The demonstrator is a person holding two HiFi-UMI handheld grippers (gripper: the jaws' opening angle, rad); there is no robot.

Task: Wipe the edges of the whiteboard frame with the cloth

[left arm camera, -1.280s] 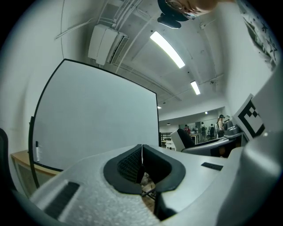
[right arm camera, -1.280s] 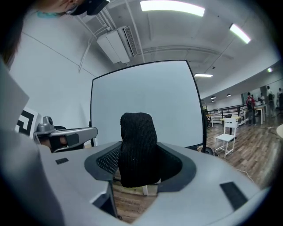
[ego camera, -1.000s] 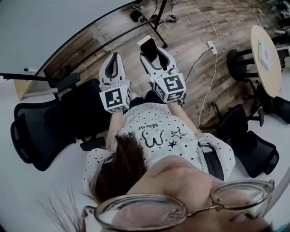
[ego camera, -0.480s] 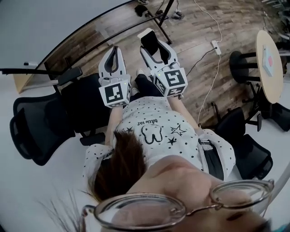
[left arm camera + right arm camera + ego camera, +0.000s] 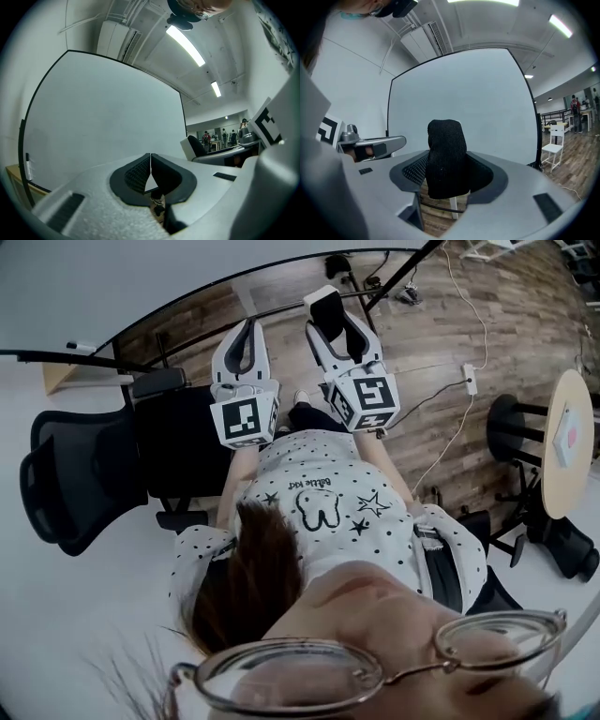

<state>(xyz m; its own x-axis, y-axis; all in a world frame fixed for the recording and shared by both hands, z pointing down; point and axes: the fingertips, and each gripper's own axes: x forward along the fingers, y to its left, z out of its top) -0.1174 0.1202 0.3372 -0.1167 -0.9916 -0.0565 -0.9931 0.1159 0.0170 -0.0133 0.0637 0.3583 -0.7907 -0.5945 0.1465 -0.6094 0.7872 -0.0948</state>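
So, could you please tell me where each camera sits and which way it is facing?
Head view: on the person's head, facing steeply down at the floor; shows left gripper, right gripper, dotted shirt.
Left gripper view: on the left gripper, facing the whiteboard along shut, empty jaws.
Right gripper view: on the right gripper, facing the whiteboard along jaws shut on the cloth.
Shared: both gripper views see the whiteboard.

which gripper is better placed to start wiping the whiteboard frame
Right. The right gripper is shut on the black cloth and faces the whiteboard frame; the left gripper is shut with nothing between its jaws.
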